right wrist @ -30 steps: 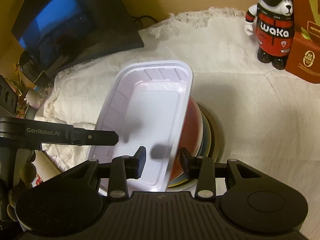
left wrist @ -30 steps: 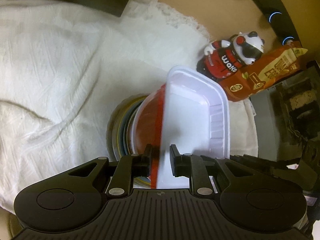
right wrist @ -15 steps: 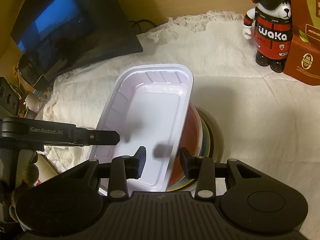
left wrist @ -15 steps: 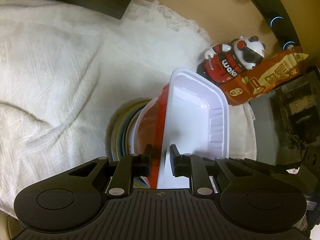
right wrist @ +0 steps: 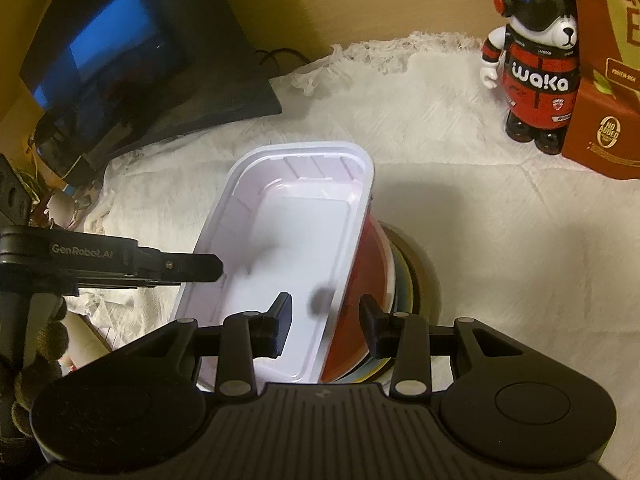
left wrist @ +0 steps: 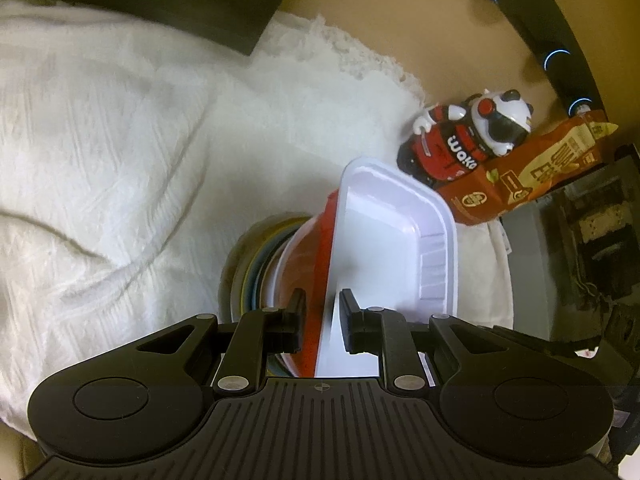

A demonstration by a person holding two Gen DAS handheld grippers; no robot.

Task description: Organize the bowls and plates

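A white rectangular tray (left wrist: 384, 240) (right wrist: 296, 248) lies tilted in a red bowl (left wrist: 310, 264) (right wrist: 360, 304), on top of several stacked plates (left wrist: 250, 276) (right wrist: 404, 284). The whole stack hangs a little above the white cloth (left wrist: 120, 160). My left gripper (left wrist: 323, 320) is shut on the near rims of the red bowl and tray. In the right wrist view the left gripper (right wrist: 212, 270) comes in from the left at the tray's side. My right gripper (right wrist: 326, 320) is shut across the tray wall and the red bowl, one finger inside the tray and one outside the bowl.
A panda figure (right wrist: 532, 60) (left wrist: 468, 140) and a red-brown carton (right wrist: 604, 80) (left wrist: 520, 176) stand at the cloth's far right. A dark screen (right wrist: 132, 52) leans at the back left. Clutter lies off the cloth's left edge (right wrist: 56, 208).
In the left wrist view the cloth and the panda figure have slid slightly down the picture. The stack has kept its place between both pairs of jaws.
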